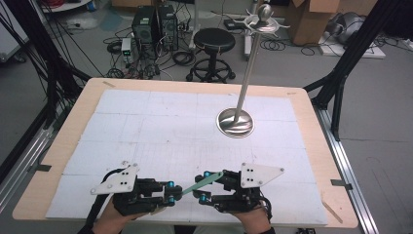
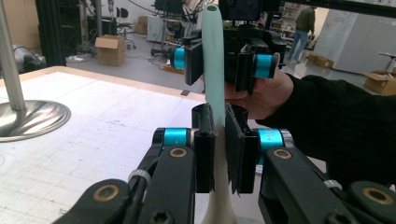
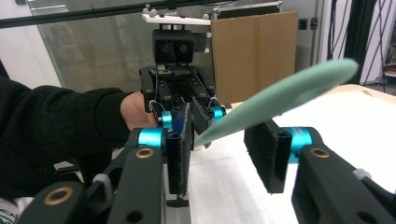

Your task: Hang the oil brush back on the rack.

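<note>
A long pale green utensil [image 1: 202, 183] hangs between my two grippers above the near edge of the white gridded mat [image 1: 160, 126]. My left gripper [image 1: 170, 192] is shut on its lower part; in the left gripper view its pads pinch the utensil [image 2: 212, 28] where green turns to cream. My right gripper [image 1: 204, 185] faces the left one from the right. In the right gripper view the utensil's rounded green end [image 3: 289, 88] passes between its jaws, which stand apart with gaps on both sides. The left gripper [image 3: 191, 116] shows beyond, held by a hand in a black sleeve.
A metal stand with a round base [image 1: 235, 123] and a tall pole topped by hooks [image 1: 263, 22] rises on the mat's far right. Beyond the table stand a black stool [image 1: 214, 41], computer towers [image 1: 155, 24] and cardboard boxes [image 1: 311, 19]. Black frame struts flank both sides.
</note>
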A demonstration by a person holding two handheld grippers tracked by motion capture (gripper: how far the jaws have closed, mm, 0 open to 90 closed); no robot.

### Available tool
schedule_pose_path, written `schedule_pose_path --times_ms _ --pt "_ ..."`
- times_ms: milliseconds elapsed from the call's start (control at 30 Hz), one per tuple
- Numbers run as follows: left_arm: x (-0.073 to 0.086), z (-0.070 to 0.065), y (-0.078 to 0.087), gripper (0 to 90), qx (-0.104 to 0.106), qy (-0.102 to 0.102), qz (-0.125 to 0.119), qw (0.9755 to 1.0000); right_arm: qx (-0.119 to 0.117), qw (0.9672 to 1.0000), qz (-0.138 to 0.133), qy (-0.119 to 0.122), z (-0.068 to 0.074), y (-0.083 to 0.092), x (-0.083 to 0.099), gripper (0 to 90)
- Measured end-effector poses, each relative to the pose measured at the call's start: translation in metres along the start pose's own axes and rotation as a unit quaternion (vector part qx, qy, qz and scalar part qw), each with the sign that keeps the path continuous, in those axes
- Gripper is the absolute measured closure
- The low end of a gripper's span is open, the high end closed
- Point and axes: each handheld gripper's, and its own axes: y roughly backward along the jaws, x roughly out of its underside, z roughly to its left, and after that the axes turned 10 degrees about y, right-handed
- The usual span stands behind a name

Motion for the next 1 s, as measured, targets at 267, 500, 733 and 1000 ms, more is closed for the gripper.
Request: schedule_pose_path --times_ms 267,500,733,1000 --pt "0.0016 0.0005 0.0007 81.7 0.001 -0.001 0.0 1.0 -0.007 0.9999 -0.002 -0.015 -0.0015 -0.0012 0.0003 72.4" --pt "0.0031 0.0018 0.0028 81.4 0.0 -0.002 -0.002 1.0 -0.02 0.9995 0.003 -0.025 -0.0011 -0.0037 -0.0019 77.2" --pt "0.0049 0.0018 0.0036 81.3 0.002 -0.002 -0.002 1.0 -0.023 0.9994 0.016 -0.023 -0.0002 -0.0055 -0.0047 78.0" --pt "0.0043 0.0009 0.0026 61.5 -0.026 0.004 0.009 0.9996 -0.012 0.9992 0.027 -0.028 -0.0003 -0.0057 -0.0062 78.5"
